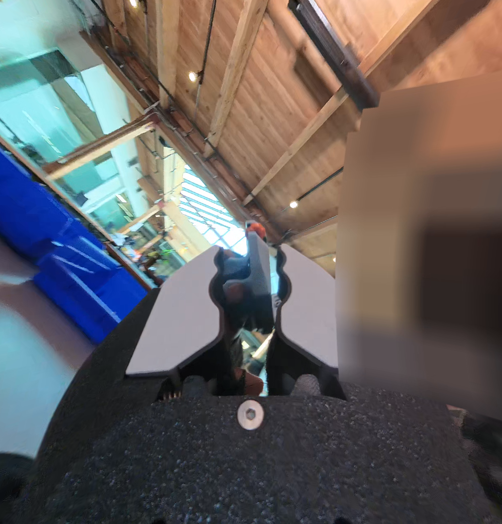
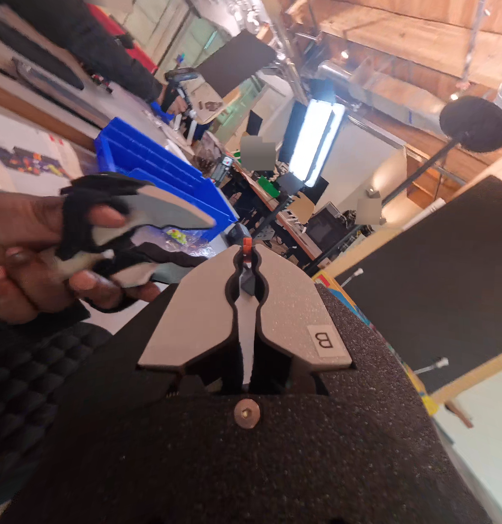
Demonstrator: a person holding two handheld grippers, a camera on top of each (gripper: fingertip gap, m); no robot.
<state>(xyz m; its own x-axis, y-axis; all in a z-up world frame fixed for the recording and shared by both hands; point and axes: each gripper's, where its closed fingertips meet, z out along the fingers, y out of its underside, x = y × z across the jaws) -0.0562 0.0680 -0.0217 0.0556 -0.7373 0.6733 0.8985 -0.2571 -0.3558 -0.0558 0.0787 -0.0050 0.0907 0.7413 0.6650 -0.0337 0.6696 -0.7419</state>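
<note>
Our right gripper (image 2: 247, 249) has its fingers nearly closed, pinching a small orange piece (image 2: 246, 244) at the tips, raised off the desk. Our left gripper (image 1: 249, 248), held in a hand (image 2: 22, 249), has its fingers apart and holds nothing. It hangs just beside the right one, with a blue bin (image 2: 159, 170) behind it.

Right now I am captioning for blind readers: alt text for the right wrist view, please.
The right tool is shut on a small orange and grey piece. To its left a hand holds the left tool, open, before a blue bin on a workshop table.
</note>
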